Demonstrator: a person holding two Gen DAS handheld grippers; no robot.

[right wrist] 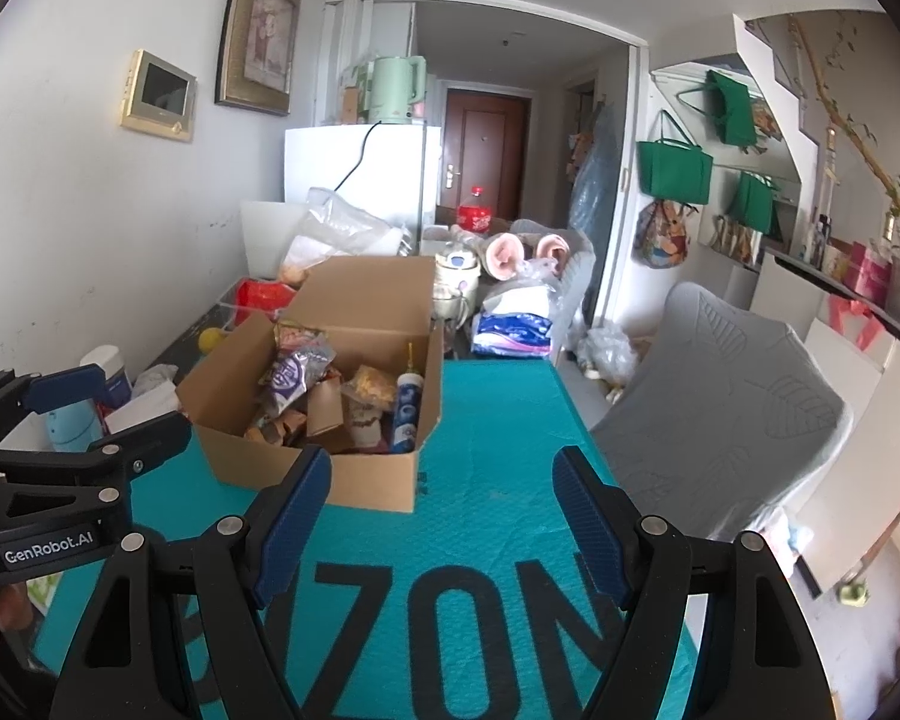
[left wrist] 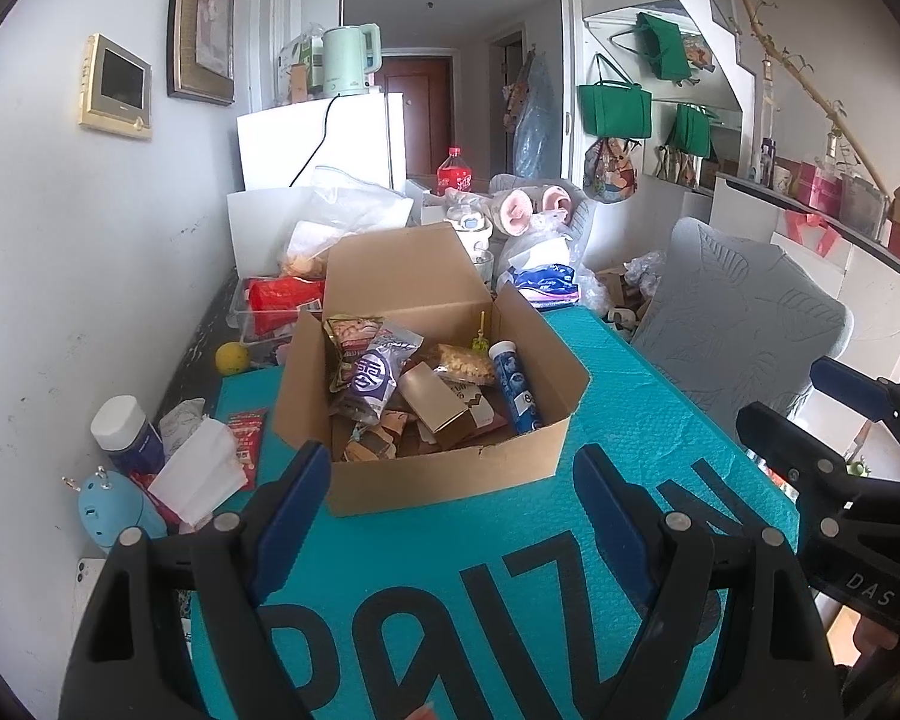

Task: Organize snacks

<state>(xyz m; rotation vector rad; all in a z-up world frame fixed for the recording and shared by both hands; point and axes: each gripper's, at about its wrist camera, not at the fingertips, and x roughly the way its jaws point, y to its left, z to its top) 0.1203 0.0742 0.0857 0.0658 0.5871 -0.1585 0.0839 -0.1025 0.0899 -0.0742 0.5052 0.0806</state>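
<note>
An open cardboard box point(left wrist: 450, 474) point(right wrist: 366, 486) stands on the teal mat point(left wrist: 648, 438) point(right wrist: 498, 450). Inside lie several snacks: a purple-and-white packet point(left wrist: 375, 375) point(right wrist: 291, 375), a gold packet point(left wrist: 348, 336), a clear bag of crackers point(left wrist: 462, 363) point(right wrist: 375, 387), a small brown carton point(left wrist: 435, 402) and a blue tube point(left wrist: 516, 387) point(right wrist: 407, 411) along the right wall. My left gripper point(left wrist: 453, 501) hovers open just in front of the box with nothing between its fingers. My right gripper point(right wrist: 441, 507) is open and empty too, to the right of the box; it shows as well in the left wrist view point(left wrist: 810, 414).
Left of the mat lie a white-capped jar point(left wrist: 123, 429), tissues point(left wrist: 195, 477), a red sachet point(left wrist: 247, 441), a light blue gadget point(left wrist: 114, 510) and a yellow ball point(left wrist: 232, 357). A grey patterned chair back point(left wrist: 738, 330) point(right wrist: 720, 396) stands at the right. Bags and a clear bin point(left wrist: 270, 306) crowd behind the box.
</note>
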